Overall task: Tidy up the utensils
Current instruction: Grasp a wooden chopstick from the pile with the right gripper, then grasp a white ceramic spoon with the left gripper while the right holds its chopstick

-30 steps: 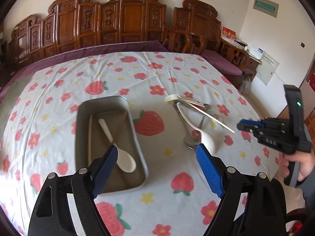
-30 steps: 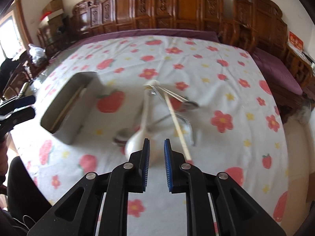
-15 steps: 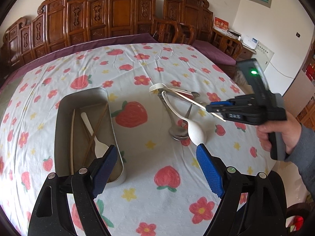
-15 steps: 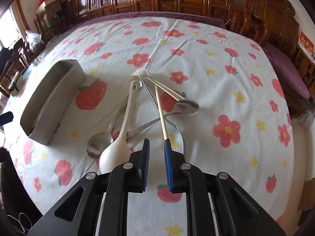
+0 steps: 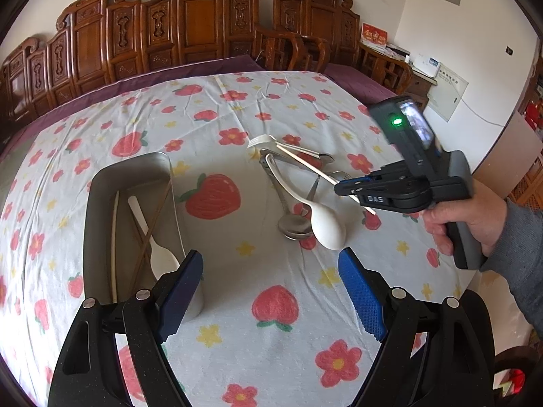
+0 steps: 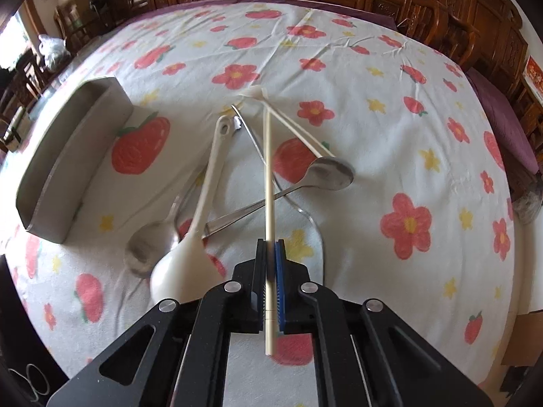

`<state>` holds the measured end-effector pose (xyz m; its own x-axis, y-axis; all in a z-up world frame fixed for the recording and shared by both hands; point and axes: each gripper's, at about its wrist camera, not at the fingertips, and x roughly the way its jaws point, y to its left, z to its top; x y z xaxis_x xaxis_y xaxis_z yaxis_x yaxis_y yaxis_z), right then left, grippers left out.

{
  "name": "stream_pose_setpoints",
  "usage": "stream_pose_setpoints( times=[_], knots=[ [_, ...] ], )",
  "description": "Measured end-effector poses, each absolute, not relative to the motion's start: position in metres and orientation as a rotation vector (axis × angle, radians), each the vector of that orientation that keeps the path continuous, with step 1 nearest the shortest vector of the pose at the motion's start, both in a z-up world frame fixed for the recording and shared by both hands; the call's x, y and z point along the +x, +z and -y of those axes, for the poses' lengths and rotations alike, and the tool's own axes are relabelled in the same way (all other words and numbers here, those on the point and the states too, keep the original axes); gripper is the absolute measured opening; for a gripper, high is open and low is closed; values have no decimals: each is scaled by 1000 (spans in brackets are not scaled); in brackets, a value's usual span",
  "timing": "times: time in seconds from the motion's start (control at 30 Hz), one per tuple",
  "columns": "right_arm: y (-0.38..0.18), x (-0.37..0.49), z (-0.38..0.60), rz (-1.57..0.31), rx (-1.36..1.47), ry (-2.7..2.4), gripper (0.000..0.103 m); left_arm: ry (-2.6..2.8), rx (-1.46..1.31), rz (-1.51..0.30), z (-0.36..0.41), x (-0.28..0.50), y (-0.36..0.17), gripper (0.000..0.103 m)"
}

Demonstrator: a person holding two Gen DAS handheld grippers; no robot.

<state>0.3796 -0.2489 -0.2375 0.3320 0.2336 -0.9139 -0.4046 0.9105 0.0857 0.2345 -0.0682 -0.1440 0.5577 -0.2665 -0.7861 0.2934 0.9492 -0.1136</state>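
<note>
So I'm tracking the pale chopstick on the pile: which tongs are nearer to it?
Right. The right tongs are shut on the chopstick near its end. The left tongs hang open, well short of the pile, beside the tray.

"Where are we?"

"We are in a home, in the room where people eat. We see a big round table with a white cloth full of red flowers and strawberries."

"What else tells us?"

"We see dark carved wooden chairs in a row by the wall. We see spoons on the cloth, and a side desk with papers and a small box."
</note>
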Motion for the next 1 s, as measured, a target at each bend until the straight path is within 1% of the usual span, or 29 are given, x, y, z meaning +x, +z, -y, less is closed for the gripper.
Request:
stream_pose_setpoints(
  times=[0.1,0.4,0.6,1.0],
  knots=[
    [-225,359,259,-1146,-70,437,6,-333,28,-925,71,236,-144,79],
    [-201,286,292,-1053,52,398,6,-341,56,-943,93,244,-154,79],
    [-197,267,314,-1013,115,369,6,-350,83,-972,115,258,-164,79],
    [-188,257,328,-954,121,357,6,-337,91,-1026,147,290,-185,79]
  ],
)
